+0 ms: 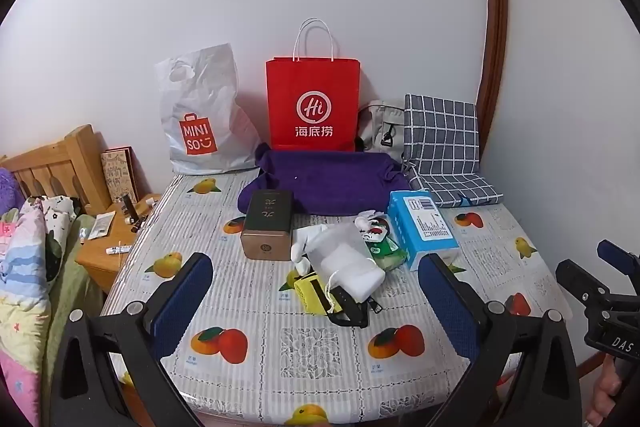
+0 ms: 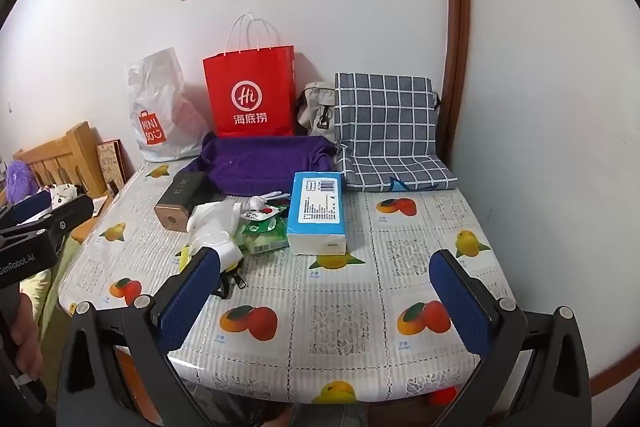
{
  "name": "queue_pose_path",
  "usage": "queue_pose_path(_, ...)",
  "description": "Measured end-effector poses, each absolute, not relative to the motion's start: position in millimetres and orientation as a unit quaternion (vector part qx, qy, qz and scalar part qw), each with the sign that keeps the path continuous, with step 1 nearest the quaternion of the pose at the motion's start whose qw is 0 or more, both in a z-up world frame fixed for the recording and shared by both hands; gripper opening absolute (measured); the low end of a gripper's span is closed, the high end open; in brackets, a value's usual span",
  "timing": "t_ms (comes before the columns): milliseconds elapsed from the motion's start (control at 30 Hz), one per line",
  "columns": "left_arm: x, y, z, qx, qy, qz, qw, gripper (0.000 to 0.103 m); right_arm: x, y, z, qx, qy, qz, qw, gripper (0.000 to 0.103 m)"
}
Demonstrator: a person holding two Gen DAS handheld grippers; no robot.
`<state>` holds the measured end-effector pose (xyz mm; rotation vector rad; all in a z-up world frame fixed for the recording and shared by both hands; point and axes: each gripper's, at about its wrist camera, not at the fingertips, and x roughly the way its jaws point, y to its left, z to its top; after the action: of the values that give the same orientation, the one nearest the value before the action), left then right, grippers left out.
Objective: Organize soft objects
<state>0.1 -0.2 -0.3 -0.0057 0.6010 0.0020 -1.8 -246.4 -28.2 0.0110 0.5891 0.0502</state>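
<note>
"MINISO" on white plastic bag [image 1: 200, 115]; "Hi" on red paper bag [image 1: 313, 103]

We see the near half of the fruit-print table [image 2: 360, 307] bare, so both wide-open grippers have free passage there. Mid-table, a clutter pile blocks the way: a brown box [image 1: 267, 227], a white mesh pouch [image 1: 344, 263] and a blue tissue pack [image 2: 318, 213]. Behind them a purple cloth [image 1: 324, 183], a red paper bag [image 1: 314, 103] and a checked cushion [image 2: 386, 131] line the wall.
</note>
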Motion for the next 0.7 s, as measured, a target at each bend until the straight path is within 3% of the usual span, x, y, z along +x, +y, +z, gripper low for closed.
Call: queue_pose_path(700,-3.1,5.8,-2.8,-0.011,0.299,0.000,0.954,0.103,-5.9,-244.2,-24.8,0.005,0.293,0.030,0.956,0.103)
